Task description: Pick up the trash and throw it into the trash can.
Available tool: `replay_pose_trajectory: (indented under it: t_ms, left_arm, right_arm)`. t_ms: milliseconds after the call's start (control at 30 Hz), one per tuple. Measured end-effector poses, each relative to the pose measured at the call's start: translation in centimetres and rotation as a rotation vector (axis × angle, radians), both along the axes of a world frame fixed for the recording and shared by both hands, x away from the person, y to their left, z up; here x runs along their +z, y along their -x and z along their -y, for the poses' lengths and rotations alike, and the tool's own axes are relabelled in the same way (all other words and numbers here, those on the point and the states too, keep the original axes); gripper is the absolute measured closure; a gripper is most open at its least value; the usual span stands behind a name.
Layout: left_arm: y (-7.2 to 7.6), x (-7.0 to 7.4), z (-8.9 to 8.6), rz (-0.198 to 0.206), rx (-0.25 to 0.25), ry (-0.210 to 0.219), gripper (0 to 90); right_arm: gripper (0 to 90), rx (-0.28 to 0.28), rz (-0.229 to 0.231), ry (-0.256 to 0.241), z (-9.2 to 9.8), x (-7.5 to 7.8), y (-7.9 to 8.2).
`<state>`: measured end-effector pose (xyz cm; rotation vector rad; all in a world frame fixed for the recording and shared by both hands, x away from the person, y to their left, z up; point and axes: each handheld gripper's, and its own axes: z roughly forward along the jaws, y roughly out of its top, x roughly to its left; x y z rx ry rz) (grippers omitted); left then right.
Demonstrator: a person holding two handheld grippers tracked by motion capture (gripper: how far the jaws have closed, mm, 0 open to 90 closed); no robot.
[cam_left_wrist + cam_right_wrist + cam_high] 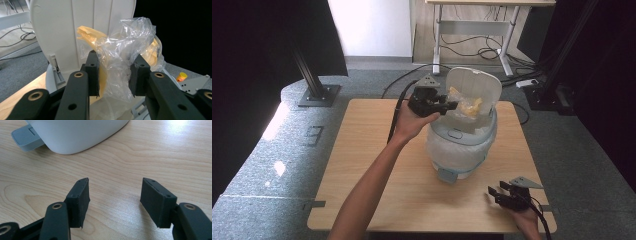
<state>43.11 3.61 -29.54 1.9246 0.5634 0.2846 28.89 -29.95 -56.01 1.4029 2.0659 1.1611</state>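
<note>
Up at the open bin [462, 145], left gripper [113, 75] fingers pinch the yellow-filled plastic bag [120, 57]; right gripper [113, 200] fingers gape wide.

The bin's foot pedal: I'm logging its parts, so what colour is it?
Grey-blue; the foot pedal shows best in the right gripper view, beside the white bin.

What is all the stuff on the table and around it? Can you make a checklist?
Surface: wooden table, bare wood around the bin.
Job's things: white pedal bin, lid up, lined with plastic; crumpled clear bag with something yellow inside.
Clutter: nothing seen on the table.
Grippers: left gripper closed on the bag over the bin; right gripper open, empty, above the table.
Cables: loose cables on the floor.
Surroundings: grey carpet, another desk behind.
</note>
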Motion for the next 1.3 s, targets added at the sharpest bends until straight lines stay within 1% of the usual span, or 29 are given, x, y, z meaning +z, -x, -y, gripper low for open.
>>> replay_pose_trajectory:
  t_ms: [233,467,500,533,567,600,633,667,767,800,967,1133,1300]
  left_arm:
    - [-0.3,0.0,0.7,0.000,-0.001,0.005,64.3]
    - [-0.6,-0.3,1.2,0.000,0.008,-0.005,62.6]
    - [-0.6,-0.3,1.3,0.005,0.003,-0.001,60.6]
    - [-0.6,-0.4,1.4,0.004,-0.006,0.002,55.3]
    - [-0.7,-0.4,1.6,0.000,-0.006,-0.004,46.9]
    - [-0.6,-0.5,1.7,0.006,-0.003,-0.013,38.9]
    - [-0.4,-0.5,1.8,0.019,0.002,-0.017,34.1]
    - [-0.3,-0.5,1.7,0.023,0.005,-0.016,30.5]
    - [0.1,-0.4,1.5,0.033,0.027,-0.013,23.6]
    - [0.2,-0.3,1.4,0.036,0.030,-0.016,22.2]
    - [0.6,-0.1,0.2,0.042,0.038,-0.009,22.1]
    - [1.7,-0.3,-1.8,0.043,0.040,-0.010,22.3]
    - [3.1,-0.6,-4.0,0.052,0.048,0.006,22.2]
  right_arm:
    - [39.6,0.000,0.000,0.001,0.0,0.0,0.0]
    - [39.6,0.001,0.000,0.002,0.0,0.0,0.0]
    - [39.6,0.001,0.000,0.002,0.0,0.0,0.0]
    - [39.6,0.001,-0.001,0.002,0.0,0.0,0.0]
    - [39.5,0.001,-0.001,0.003,0.0,0.0,0.0]
    - [39.5,0.002,0.000,0.004,0.0,0.0,0.0]
    - [39.5,0.004,-0.002,0.005,0.0,0.0,0.0]
    - [39.5,0.004,-0.002,0.006,-0.1,0.0,0.0]
    - [39.5,0.005,-0.002,0.009,-0.1,0.0,0.0]
    - [39.5,0.005,-0.002,0.010,-0.1,0.0,0.0]
    - [39.5,0.005,0.000,0.014,-0.1,0.0,0.1]
    - [39.5,0.006,-0.002,0.015,-0.2,0.0,0.1]
    - [39.3,0.005,-0.004,0.017,-0.1,0.0,0.0]
